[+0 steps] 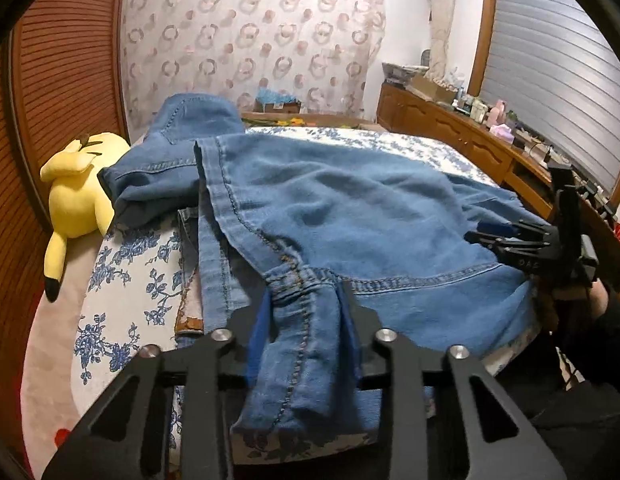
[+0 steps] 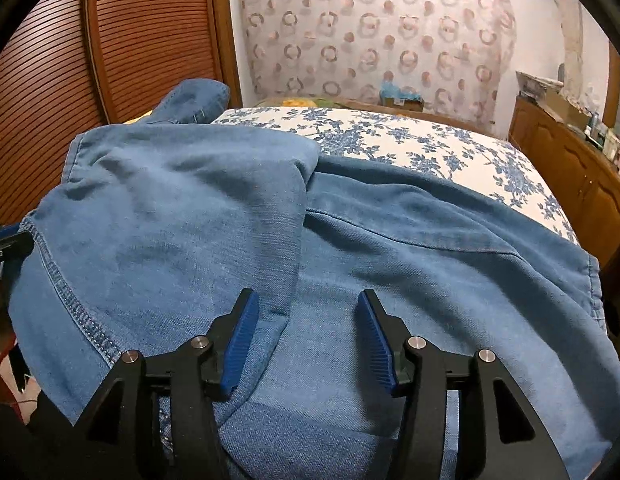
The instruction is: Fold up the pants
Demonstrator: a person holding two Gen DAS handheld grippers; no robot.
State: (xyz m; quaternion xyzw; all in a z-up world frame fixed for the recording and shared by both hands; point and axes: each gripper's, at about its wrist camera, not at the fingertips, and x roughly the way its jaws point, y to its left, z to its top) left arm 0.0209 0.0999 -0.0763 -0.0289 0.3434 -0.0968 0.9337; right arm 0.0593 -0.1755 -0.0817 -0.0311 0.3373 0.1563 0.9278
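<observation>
While blue denim pants lie spread and rumpled across a bed with a blue-flowered white cover, two black grippers with blue pads work at their near edge. Seen from the left wrist, the left gripper sits at six o'clock, its jaws drawn close on a bunched fold of denim with a stitched seam running between the pads. At three o'clock in that view, the right gripper lies over the pants' right side. From the right wrist, the right gripper has its jaws partly apart above flat denim, the pads clear of the cloth, gripping nothing. A yellow plush toy lies at nine o'clock beside a slatted wooden door.
</observation>
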